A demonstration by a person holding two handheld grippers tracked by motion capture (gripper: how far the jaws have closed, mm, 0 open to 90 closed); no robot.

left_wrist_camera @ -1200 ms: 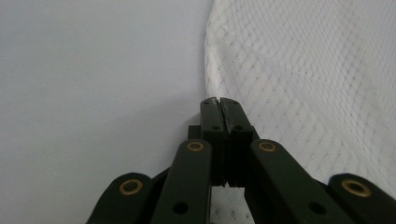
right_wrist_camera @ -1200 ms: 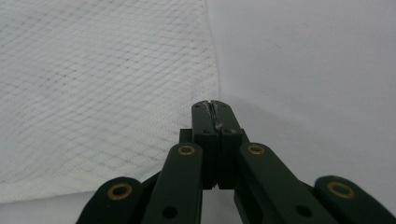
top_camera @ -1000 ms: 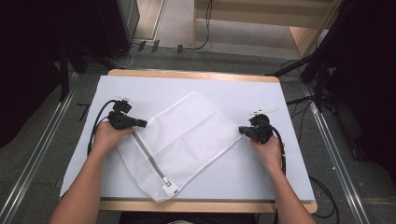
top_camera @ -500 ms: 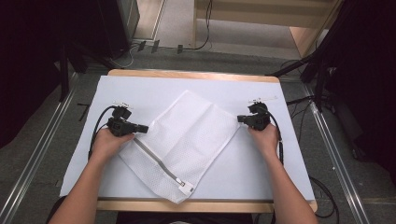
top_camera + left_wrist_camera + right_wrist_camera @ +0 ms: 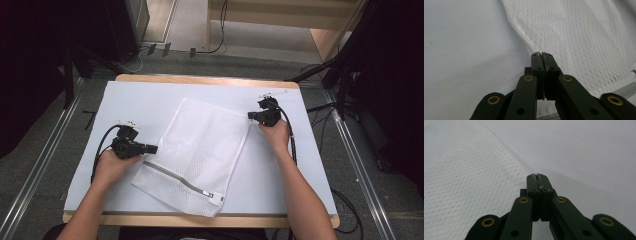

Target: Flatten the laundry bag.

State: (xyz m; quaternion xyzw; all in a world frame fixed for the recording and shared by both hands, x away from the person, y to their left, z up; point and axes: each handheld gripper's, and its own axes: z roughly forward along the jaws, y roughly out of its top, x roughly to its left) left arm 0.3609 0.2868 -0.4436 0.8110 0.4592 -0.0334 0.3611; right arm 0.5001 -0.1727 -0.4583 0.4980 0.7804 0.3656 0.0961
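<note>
A white mesh laundry bag (image 5: 200,145) lies flat on the white table cover, with its grey zipper (image 5: 180,181) along the near edge. My left gripper (image 5: 154,148) is shut at the bag's left edge, just above the zipper's end. In the left gripper view the mesh (image 5: 579,37) runs right up to the closed tips of the left gripper (image 5: 541,53). At the bag's far right corner my right gripper (image 5: 251,115) is shut too. In the right gripper view the bag's edge (image 5: 461,182) meets the tips of the right gripper (image 5: 537,175).
The white cover (image 5: 140,100) spreads over a wooden table (image 5: 200,80) whose edges show at the far and near sides. Black cables (image 5: 100,150) trail from both grippers. Metal rails (image 5: 30,185) and dark equipment stand on the floor around the table.
The right hand has moved away toward the far edge and the left hand toward the near edge. The bag has turned counterclockwise with them, so the zipper edge lies flatter.
</note>
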